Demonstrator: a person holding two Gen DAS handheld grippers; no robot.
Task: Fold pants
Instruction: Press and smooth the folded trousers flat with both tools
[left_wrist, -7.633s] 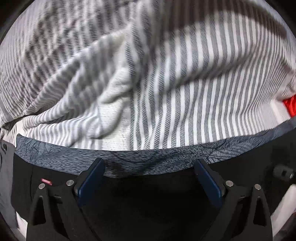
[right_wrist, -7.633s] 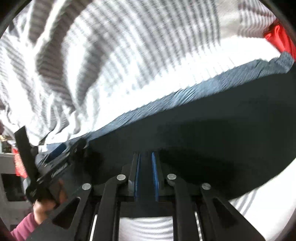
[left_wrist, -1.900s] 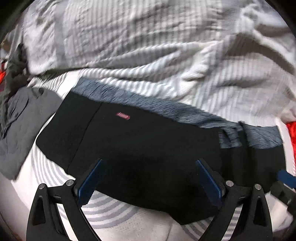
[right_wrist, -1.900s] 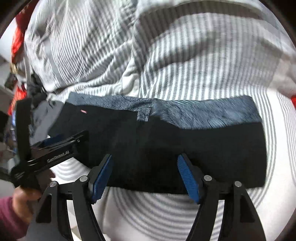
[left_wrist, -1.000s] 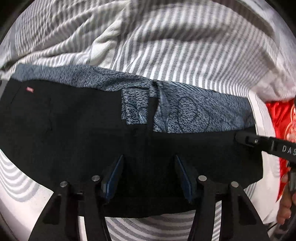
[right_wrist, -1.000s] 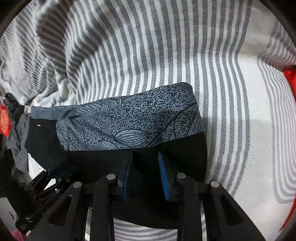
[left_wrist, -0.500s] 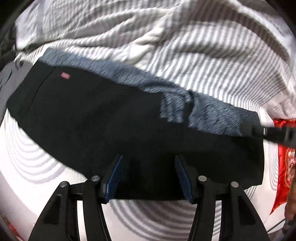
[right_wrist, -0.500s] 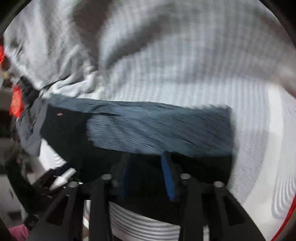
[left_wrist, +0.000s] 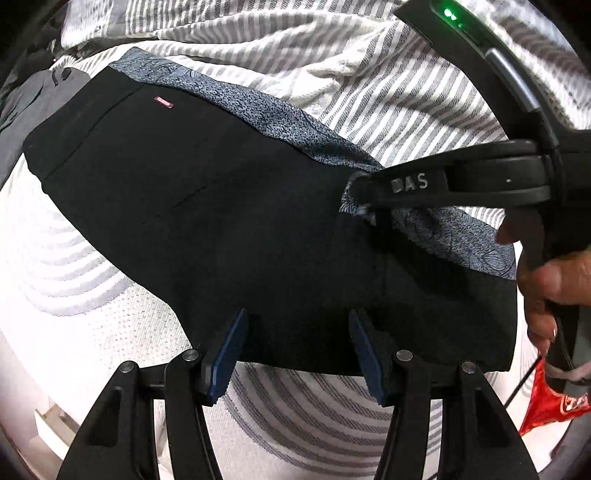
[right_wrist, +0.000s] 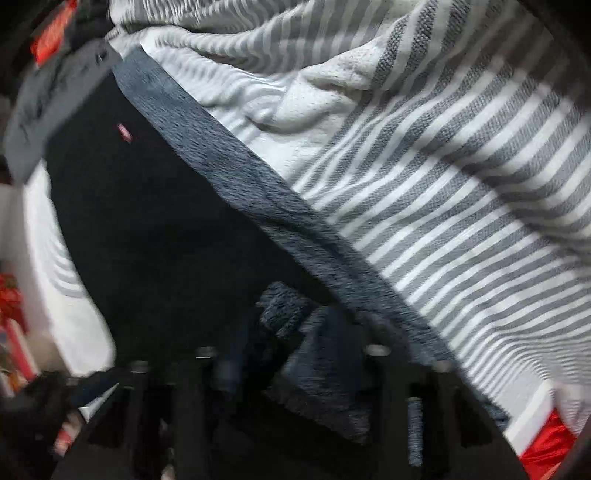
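Observation:
The black pants (left_wrist: 229, 206) lie folded on the striped bedspread, with a blue-grey patterned band (left_wrist: 280, 118) along their far edge and a small red label (left_wrist: 163, 102). My left gripper (left_wrist: 295, 350) hangs open over the near edge of the pants, with nothing between its pads. My right gripper (left_wrist: 360, 192) reaches in from the right in a person's hand (left_wrist: 554, 280). Its jaws are closing, and its tips pinch a bunched flap of the patterned band. The right wrist view is blurred and shows that flap (right_wrist: 295, 314) between the fingers of the right gripper (right_wrist: 291, 354).
The grey-and-white striped bedspread (left_wrist: 388, 96) is rumpled beyond the pants. A grey garment (left_wrist: 33, 99) lies at the far left, touching the pants. Something red (left_wrist: 546, 406) sits at the bed's right edge. The edge of the bed runs along the lower left.
The right gripper has swept left across the pants from their right end and closed on the patterned flap. The left gripper has drifted a little, with its jaws unchanged.

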